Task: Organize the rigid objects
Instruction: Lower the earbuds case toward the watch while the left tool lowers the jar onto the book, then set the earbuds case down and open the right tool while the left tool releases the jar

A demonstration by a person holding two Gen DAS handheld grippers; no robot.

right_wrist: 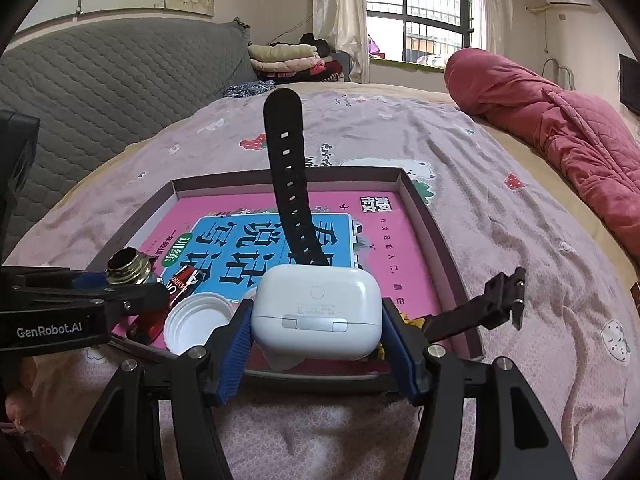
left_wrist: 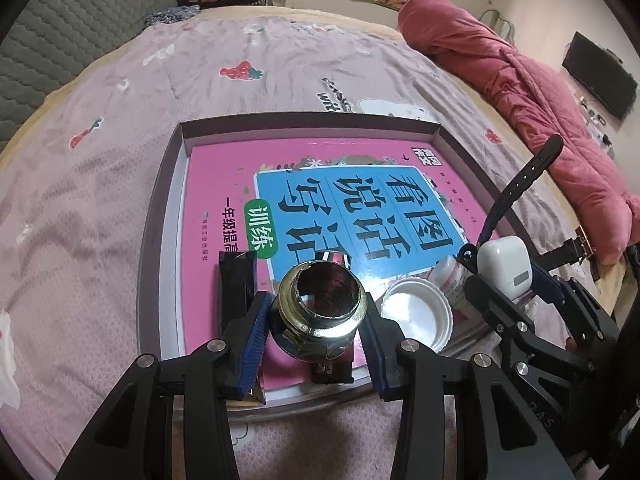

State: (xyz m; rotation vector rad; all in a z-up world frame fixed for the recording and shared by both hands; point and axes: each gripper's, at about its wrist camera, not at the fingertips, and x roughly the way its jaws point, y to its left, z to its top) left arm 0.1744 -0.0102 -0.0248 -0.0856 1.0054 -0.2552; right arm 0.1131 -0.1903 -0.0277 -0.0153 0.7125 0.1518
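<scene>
My left gripper [left_wrist: 316, 316] is shut on a shiny brass fitting [left_wrist: 320, 312], held over the near edge of a shallow box [left_wrist: 160, 208] with a pink book [left_wrist: 224, 184] in it. My right gripper [right_wrist: 316, 332] is shut on a white earbud case [right_wrist: 316, 312], also over the box's near edge. A black watch strap [right_wrist: 290, 176] rises behind the case; its buckle end [right_wrist: 500, 300] sticks out right. A white cap [left_wrist: 416, 316], a white bottle [left_wrist: 448, 276], a battery [right_wrist: 186, 282] and a dark bar [left_wrist: 238, 284] lie on the book.
The box sits on a pink printed bedspread [left_wrist: 100, 184]. A rolled red quilt [left_wrist: 520, 80] lies along the right. A grey headboard [right_wrist: 100, 80] and folded clothes [right_wrist: 288, 58] are at the back, under a window.
</scene>
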